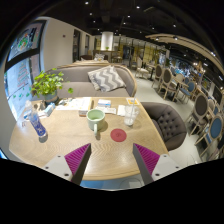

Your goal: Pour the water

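A green cup (96, 119) stands in the middle of a light wooden table (70, 138), well beyond my fingers. A clear water bottle with a blue label (36, 125) stands to its left near the table edge. A clear glass (131, 115) stands to the right of the cup, and a red round coaster (119, 135) lies in front of it. My gripper (111, 162) hovers over the near table edge, open, with only bare tabletop between its magenta pads (77, 155).
A potted green plant (46, 85) and papers or books (104, 102) sit at the table's far side. A grey sofa with a patterned cushion (108, 79) stands behind the table, a dark grey armchair (168, 121) to its right. More chairs and tables fill the room beyond.
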Demonstrator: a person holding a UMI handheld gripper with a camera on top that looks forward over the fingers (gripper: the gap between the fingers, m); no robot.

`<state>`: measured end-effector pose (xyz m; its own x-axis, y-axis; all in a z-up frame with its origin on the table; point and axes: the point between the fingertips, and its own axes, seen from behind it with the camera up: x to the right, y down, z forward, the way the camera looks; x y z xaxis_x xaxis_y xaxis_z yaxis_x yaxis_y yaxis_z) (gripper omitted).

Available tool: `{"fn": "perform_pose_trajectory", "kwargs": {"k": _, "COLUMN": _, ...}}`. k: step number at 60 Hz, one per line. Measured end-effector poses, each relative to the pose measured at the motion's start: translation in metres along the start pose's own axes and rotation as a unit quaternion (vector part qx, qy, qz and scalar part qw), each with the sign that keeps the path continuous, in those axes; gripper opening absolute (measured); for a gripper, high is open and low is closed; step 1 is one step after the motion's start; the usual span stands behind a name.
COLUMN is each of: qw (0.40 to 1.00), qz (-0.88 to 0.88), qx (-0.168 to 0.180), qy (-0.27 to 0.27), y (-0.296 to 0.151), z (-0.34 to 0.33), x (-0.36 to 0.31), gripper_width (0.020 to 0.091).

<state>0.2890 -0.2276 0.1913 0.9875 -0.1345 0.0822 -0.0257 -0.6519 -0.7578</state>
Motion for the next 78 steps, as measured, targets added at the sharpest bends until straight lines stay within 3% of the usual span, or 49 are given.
{"fn": "perform_pose_trajectory", "kwargs": {"k": 7, "qw": 1.0, "qz": -0.002, "qx": -0.012, "qy": 0.002, "y": 0.014, "z": -0.003, "x": -0.019, "gripper_width": 0.086}}
{"fn": "perform_pose_trajectory", "kwargs": {"k": 17, "qw": 1.0, "qz": 0.005, "qx": -0.02, "qy": -0.018, "y": 0.046, "z": 0.013, "x": -0.132, "gripper_width": 0.0857}}
{"fn": "perform_pose_trajectory", "kwargs": {"k": 25, "qw": 0.997, "qz": 0.008, "qx": -0.021, "qy": -0.068, "y": 0.059, "z": 0.02, "x": -0.235, "gripper_width": 0.0855}}
{"fn": "perform_pose_trajectory", "kwargs": {"k": 34, "qw": 0.993, "qz": 0.004, "qx": 0.01, "qy": -0.119, "y": 0.043, "z": 0.042, "x": -0.337, "gripper_width": 0.0861}}
{"fn": "perform_pose_trajectory", "kwargs": {"k": 44, "qw": 0.99, "qz": -0.002, "qx": 0.064, "qy": -0.126, "y": 0.0, "z": 0.092, "x": -0.397, "gripper_width": 0.0864}}
{"fn": "perform_pose_trajectory", "kwargs": {"k": 54, "qw": 0.989, "qz": 0.004, "qx": 0.09, "qy": -0.116, "y": -0.029, "z": 0.15, "x": -0.423, "gripper_width": 0.086}}
{"fn": "perform_pose_trajectory", "kwargs": {"k": 62, "qw": 0.987, "qz": -0.011, "qx": 0.108, "qy": -0.119, "y": -0.037, "z": 0.171, "x": -0.441, "gripper_width": 0.0771}}
{"fn": "perform_pose_trajectory", "kwargs": {"k": 65, "qw": 0.986, "qz": -0.01, "qx": 0.117, "qy": -0.119, "y": -0.043, "z": 0.178, "x": -0.444, "gripper_width": 0.0692}}
{"fn": "perform_pose_trajectory", "kwargs": {"k": 69, "qw": 0.986, "qz": -0.006, "qx": 0.125, "qy": -0.106, "y": -0.046, "z": 0.179, "x": -0.438, "gripper_width": 0.0527}}
{"fn": "perform_pose_trajectory", "kwargs": {"k": 74, "qw": 0.986, "qz": 0.003, "qx": 0.124, "qy": -0.113, "y": -0.048, "z": 0.182, "x": -0.439, "gripper_width": 0.0487}}
{"fn": "perform_pose_trajectory", "kwargs": {"k": 78, "qw": 0.986, "qz": 0.0, "qx": 0.122, "qy": -0.118, "y": -0.048, "z": 0.181, "x": -0.439, "gripper_width": 0.0413}}
